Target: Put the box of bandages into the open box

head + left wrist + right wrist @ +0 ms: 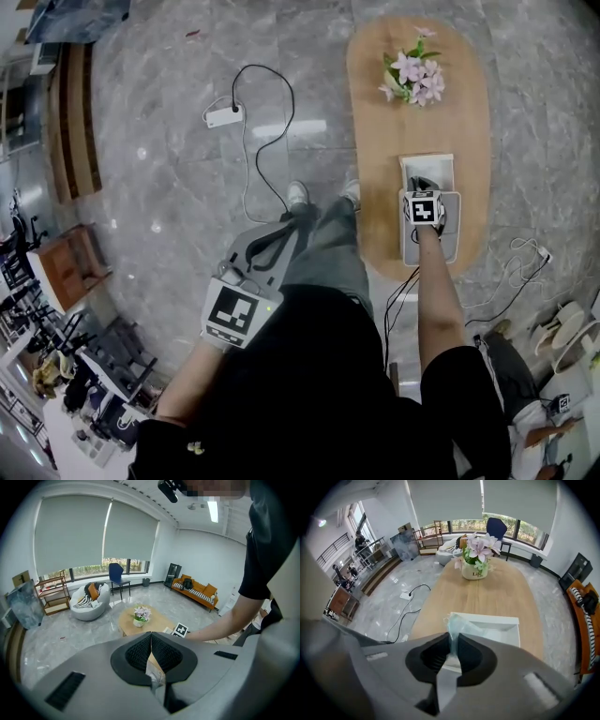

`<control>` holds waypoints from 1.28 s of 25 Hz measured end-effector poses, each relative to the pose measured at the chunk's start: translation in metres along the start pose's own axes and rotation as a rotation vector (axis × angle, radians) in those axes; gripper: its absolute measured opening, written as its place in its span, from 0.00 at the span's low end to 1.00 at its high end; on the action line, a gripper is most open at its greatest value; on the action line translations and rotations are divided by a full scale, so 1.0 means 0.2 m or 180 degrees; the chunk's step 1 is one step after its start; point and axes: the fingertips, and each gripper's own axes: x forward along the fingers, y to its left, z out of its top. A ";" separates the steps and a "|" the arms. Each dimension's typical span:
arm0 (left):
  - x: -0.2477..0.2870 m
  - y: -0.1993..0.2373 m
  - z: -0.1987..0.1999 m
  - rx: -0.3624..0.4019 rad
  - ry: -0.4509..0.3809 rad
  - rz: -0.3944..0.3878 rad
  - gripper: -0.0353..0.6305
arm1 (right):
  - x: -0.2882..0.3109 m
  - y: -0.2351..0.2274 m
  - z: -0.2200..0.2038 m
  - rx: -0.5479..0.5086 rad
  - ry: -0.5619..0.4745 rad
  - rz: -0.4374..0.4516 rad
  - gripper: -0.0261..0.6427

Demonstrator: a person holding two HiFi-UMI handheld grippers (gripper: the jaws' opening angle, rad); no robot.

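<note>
My right gripper (422,186) points steeply down over the open white box (453,239) on the wooden table (422,103). In the right gripper view its jaws (453,637) are shut on the box of bandages (452,623), a thin pale blue-green pack seen edge-on with a crinkled top. The pack hangs just above the near left part of the open box (501,629). My left gripper (291,223) hangs off the table to the left, above the floor. Its jaws (151,638) meet at the tips. A pale scrap shows in the gap behind them; I cannot tell what it is.
A pot of pink flowers (412,75) stands at the table's far end. On the floor lie a power strip with its cable (225,115) to the left and more cables (506,272) to the right of the table. The person's feet (297,194) stand beside the table's near left edge.
</note>
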 end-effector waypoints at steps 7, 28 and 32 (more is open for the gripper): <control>-0.01 0.02 -0.06 -0.0093 0.0042 0.0066 0.07 | 0.13 0.00 -0.04 -0.0066 0.0195 0.0026 0.09; -0.01 0.06 -0.10 -0.0190 0.0005 0.0070 0.07 | 0.19 -0.05 -0.04 0.0125 0.0346 -0.0020 0.31; -0.04 0.08 -0.08 -0.0166 -0.0052 0.0070 0.07 | 0.13 -0.02 -0.02 0.0130 0.0340 -0.0050 0.32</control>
